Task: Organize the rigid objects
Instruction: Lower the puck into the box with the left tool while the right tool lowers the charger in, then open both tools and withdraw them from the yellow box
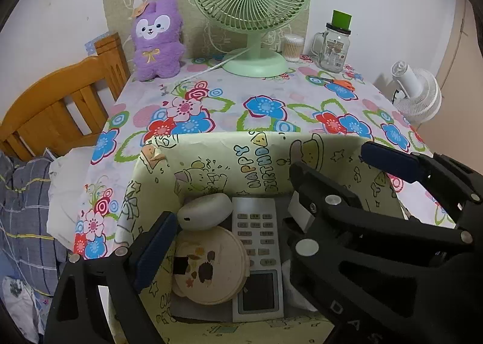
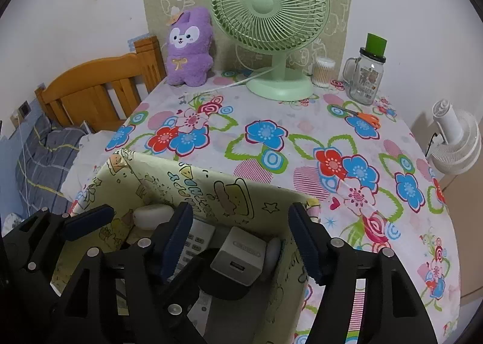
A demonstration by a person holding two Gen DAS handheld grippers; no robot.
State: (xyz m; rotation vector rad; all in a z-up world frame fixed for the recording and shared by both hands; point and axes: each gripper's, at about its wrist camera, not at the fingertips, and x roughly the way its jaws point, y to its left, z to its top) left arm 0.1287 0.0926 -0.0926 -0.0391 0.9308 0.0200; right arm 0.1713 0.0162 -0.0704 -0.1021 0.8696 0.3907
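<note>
box [image 1: 229, 159] of printed paper holds round compact [image 1: 211, 268], flat remote [image 1: 256, 253].

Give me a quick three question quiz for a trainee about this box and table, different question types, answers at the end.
1. True or false: the remote control lies inside the paper-covered box.
2. Multiple choice: the orange-handled scissors lie nearest to: A) the purple plush toy B) the glass jar C) the box.
3. Fill in: both the left hand-held gripper and the right hand-held gripper are ____.

Key: 1 true; 2 B; 3 open.
</note>
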